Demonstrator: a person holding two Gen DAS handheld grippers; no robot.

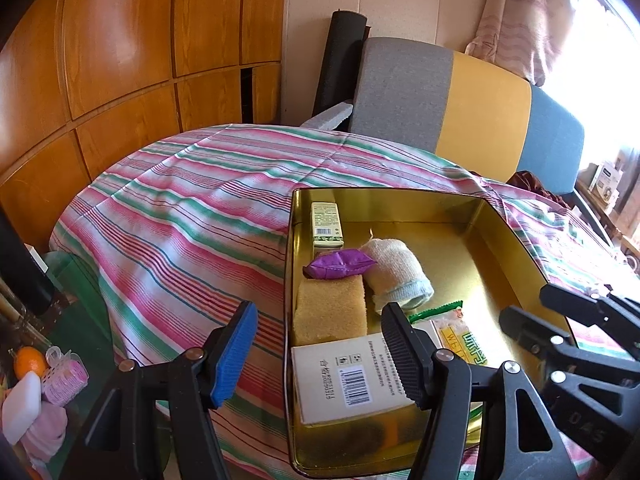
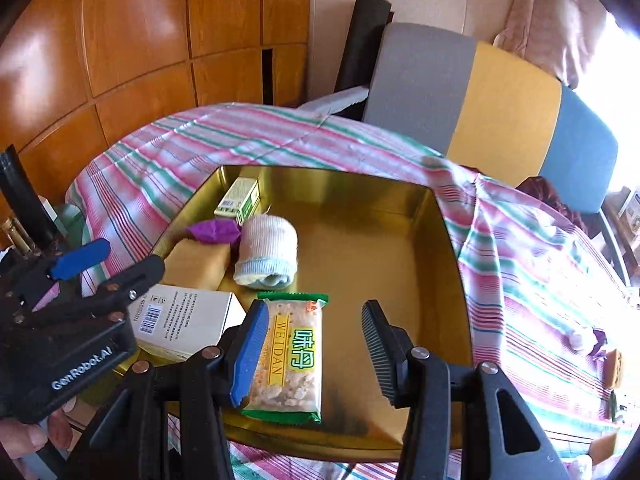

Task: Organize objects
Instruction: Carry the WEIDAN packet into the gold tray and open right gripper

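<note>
A gold tin tray [image 1: 516, 240] [image 2: 448, 240] stands on the striped cloth. In it lie a small green-and-cream box [image 1: 326, 226], a purple sachet [image 1: 340, 266], a rolled sock [image 1: 400, 276] [image 2: 268, 250], a yellow sponge [image 1: 330, 312] and a white barcode box [image 1: 344, 380] [image 2: 188, 320]. A green-edged snack packet [image 2: 292, 356] lies flat on the tray floor. My right gripper [image 2: 314, 356] hovers open above it, the blue pad beside the packet and the black pad well clear. My left gripper [image 1: 320, 356] [image 2: 116, 264] is open, straddling the tray's left wall, holding nothing.
The striped cloth [image 1: 192, 216] covers the table. A grey, yellow and blue sofa back [image 1: 480, 104] and wooden cabinets [image 1: 120, 60] stand behind. An orange [image 1: 29, 362], soap and pink items lie at lower left. Small snacks [image 2: 614, 368] lie on the cloth at right.
</note>
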